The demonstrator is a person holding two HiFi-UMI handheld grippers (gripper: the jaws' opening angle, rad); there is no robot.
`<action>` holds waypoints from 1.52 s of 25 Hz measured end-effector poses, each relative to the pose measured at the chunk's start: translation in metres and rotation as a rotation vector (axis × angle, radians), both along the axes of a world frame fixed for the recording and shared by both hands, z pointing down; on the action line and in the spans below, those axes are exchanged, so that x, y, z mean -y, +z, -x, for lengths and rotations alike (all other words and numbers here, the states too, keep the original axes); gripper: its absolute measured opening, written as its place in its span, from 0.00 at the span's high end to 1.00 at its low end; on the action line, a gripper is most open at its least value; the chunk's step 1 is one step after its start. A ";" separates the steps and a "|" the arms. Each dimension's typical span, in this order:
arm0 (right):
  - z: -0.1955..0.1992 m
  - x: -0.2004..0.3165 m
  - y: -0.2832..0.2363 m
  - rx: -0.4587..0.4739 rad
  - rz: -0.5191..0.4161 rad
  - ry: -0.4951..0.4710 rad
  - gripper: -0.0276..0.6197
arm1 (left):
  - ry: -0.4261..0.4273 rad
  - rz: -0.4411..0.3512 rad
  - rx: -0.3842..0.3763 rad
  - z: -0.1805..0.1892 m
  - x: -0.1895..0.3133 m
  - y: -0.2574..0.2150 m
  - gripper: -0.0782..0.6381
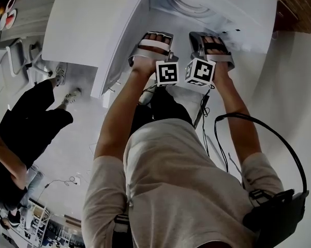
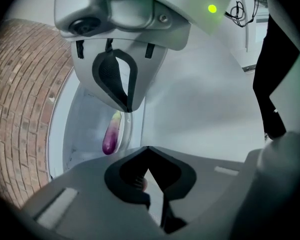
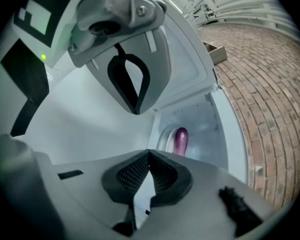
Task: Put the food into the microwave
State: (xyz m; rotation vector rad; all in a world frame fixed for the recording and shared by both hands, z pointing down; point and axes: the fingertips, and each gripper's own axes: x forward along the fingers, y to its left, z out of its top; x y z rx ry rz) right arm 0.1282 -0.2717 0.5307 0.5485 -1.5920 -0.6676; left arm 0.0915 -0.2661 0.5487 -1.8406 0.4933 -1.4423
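Brick wall (image 3: 269, 84) beside microwave (image 3: 209, 134) holding 1 eggplant (image 3: 180, 140); both hand-held grippers (image 2: 148, 148) (image 3: 149, 153) closed, empty.

1 glossy purple elongated eggplant (image 3: 180, 140), paler green at its stem end (image 2: 111, 134), lies inside the cavity of the white box-shaped microwave (image 3: 205, 118). The microwave door (image 1: 77, 32) stands open.

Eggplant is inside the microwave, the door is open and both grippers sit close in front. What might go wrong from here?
1. The microwave door stands wide open. The left gripper and right gripper are both shut and empty, so closing it likely means pushing with the jaw tips, which may slide off the smooth panel.
2. The eggplant lies loose on the round plate; a hard door slam might jolt or roll it.
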 end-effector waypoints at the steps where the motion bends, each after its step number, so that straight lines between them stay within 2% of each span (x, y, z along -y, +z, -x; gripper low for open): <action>1: 0.002 -0.004 -0.002 0.002 -0.004 -0.004 0.94 | 0.003 -0.001 -0.003 0.000 -0.003 -0.001 0.88; 4: 0.003 -0.016 -0.008 0.003 -0.022 -0.014 0.94 | 0.011 -0.008 -0.025 -0.005 -0.010 -0.005 0.88; 8: 0.003 -0.028 -0.016 -0.005 -0.044 -0.020 0.94 | 0.041 0.005 0.017 -0.003 -0.023 -0.005 0.88; 14: 0.005 -0.043 -0.025 0.003 -0.059 -0.012 0.94 | 0.069 -0.040 -0.019 -0.011 -0.031 -0.025 0.88; 17: 0.006 -0.049 -0.027 0.010 -0.062 -0.003 0.94 | 0.085 -0.031 0.006 -0.010 -0.039 -0.025 0.88; 22: 0.004 -0.058 -0.035 -0.011 -0.087 0.000 0.94 | 0.096 -0.041 0.007 -0.010 -0.050 -0.030 0.88; 29: 0.005 -0.070 -0.044 -0.019 -0.108 0.004 0.94 | 0.095 -0.113 -0.064 -0.018 -0.056 -0.048 0.88; 32: 0.005 -0.076 -0.044 -0.017 -0.107 0.006 0.94 | 0.102 -0.071 -0.047 -0.017 -0.065 -0.042 0.88; 35: 0.005 -0.081 -0.044 -0.015 -0.099 0.012 0.94 | 0.102 -0.119 -0.046 -0.017 -0.063 -0.050 0.88; 38: 0.004 -0.083 -0.043 -0.009 -0.106 0.011 0.94 | 0.115 -0.049 0.004 -0.013 -0.073 -0.036 0.88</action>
